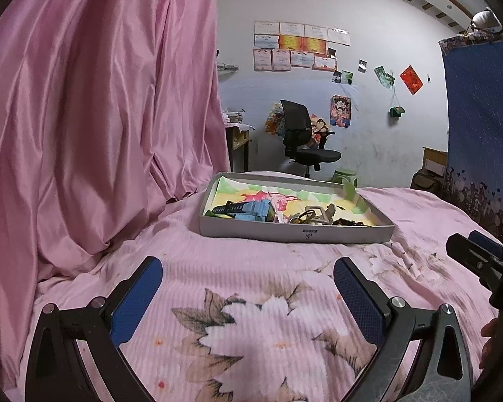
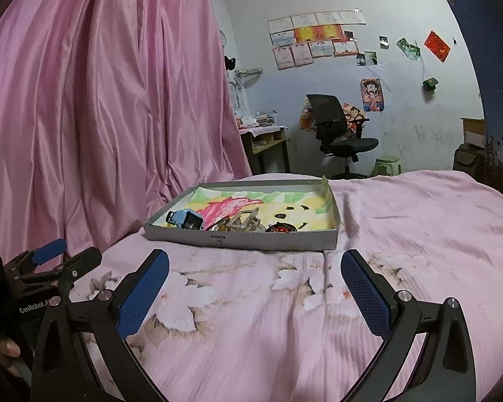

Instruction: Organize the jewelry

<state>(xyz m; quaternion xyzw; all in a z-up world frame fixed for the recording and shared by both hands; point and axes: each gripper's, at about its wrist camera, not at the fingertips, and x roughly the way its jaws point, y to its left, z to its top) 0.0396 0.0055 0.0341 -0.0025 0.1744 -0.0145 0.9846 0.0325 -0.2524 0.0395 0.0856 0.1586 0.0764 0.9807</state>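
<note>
Since both tools, the left tool [image 1: 248,288] and the right tool [image 2: 255,281], gape wide and carry nothing, you have the shallow grey cardboard tray [image 2: 238,239] straight ahead of their fingertips on the pink floral bedspread [image 2: 251,318]. Its tangled metal jewelry [image 2: 243,224] looks light, slippery and snag-prone; take the stiff pale-blue plastic watch [image 2: 186,219] by its case.

Dim, soft indoor light — edges fisheye-warped, vignetted.

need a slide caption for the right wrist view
Open right tongs hover above the pink floral bedspread, facing a shallow grey tray of jewelry.
</note>
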